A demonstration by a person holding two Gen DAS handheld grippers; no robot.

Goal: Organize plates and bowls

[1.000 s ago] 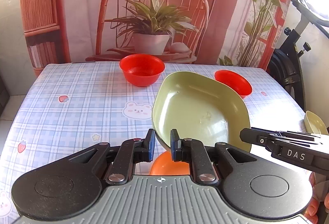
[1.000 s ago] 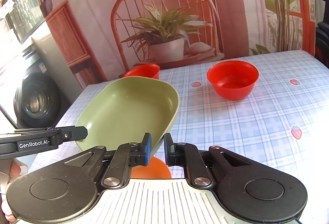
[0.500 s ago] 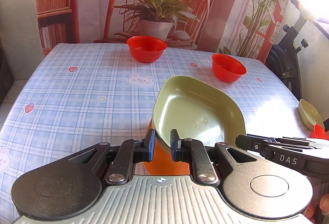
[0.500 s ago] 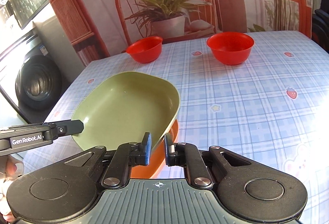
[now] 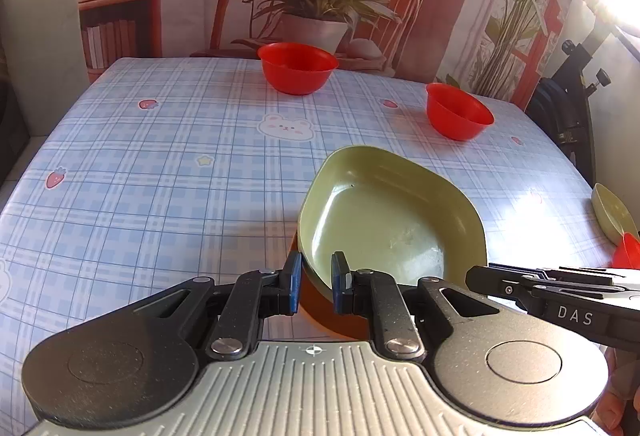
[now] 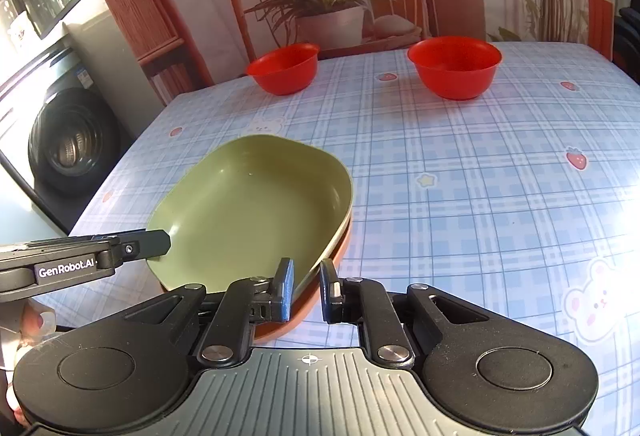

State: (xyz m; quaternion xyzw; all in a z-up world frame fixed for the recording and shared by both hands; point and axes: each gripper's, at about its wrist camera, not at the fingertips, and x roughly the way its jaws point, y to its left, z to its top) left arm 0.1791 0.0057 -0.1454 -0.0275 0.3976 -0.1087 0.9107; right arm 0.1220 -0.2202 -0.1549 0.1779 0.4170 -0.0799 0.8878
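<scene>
A green plate point(image 5: 384, 224) rests nested on an orange plate point(image 5: 320, 300) on the checked tablecloth; both also show in the right wrist view, the green plate point(image 6: 248, 212) above the orange plate point(image 6: 316, 300). My left gripper point(image 5: 314, 288) straddles the plates' near rim with its jaws a little apart. My right gripper point(image 6: 305, 290) straddles the opposite rim, jaws likewise a little apart. Two red bowls point(image 5: 298, 67) point(image 5: 458, 116) stand at the far side of the table.
The table point(image 5: 160, 176) carries a blue checked cloth. A small green dish point(image 5: 610, 212) and a red item point(image 5: 628, 252) sit at its right edge. An exercise bike point(image 5: 576, 108) stands right of the table, a washing machine point(image 6: 68, 140) left of it.
The green plate came down from a tilted hold onto the orange plate. Both grippers' jaws have widened slightly around the rims.
</scene>
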